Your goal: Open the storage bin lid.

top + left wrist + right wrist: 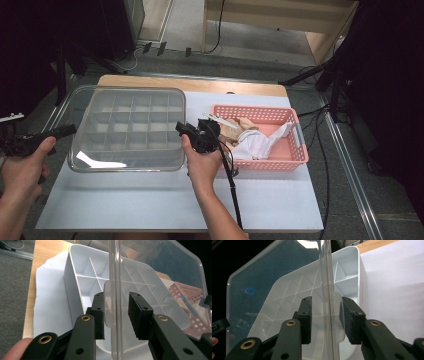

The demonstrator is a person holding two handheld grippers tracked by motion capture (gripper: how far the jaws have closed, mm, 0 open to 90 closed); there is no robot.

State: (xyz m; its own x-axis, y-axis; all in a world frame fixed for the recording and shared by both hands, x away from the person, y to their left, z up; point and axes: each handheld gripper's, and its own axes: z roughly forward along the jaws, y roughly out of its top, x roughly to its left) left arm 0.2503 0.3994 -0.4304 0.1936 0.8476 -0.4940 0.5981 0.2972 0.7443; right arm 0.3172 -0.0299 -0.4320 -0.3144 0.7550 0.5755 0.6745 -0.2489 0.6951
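- Clear, glossy plastic makes up the lid (pixel 127 127), a thin rounded-corner sheet with a raised rim; it sits over the white compartment box (pixel 82 277), between the two grippers.
- Left gripper (pixel 116 315): jaws parted, one on each side of the lid's edge, where a small rounded tab (pixel 108 305) sticks out. A gap shows between each pad and the plastic, so it straddles the rim without clamping it.
- Right gripper (pixel 324 320): likewise parted, astride the opposite edge at a matching tab (pixel 337 317), pads close to the plastic but seemingly apart from it.
- Handling, as a judgement: the lid looks light and fairly stiff along the rim but likely to flex across its broad middle; its smooth surface could slip between the pads. The tabs directly between the jaws are the sensible places to grip, both ends at once, so that the sheet stays level.
- White compartment box: opaque, matte moulded plastic, a grid of thin straight dividers forming empty square cells, just beyond both grippers' fingertips; rigid and probably light.
- Under it lies a white sheet (pixel 150 200) on the wooden table (pixel 150 81).
- Beyond the right gripper, on its far side from the box, stands a pink perforated basket (pixel 295 155) with soft white cloth (pixel 255 142) inside.
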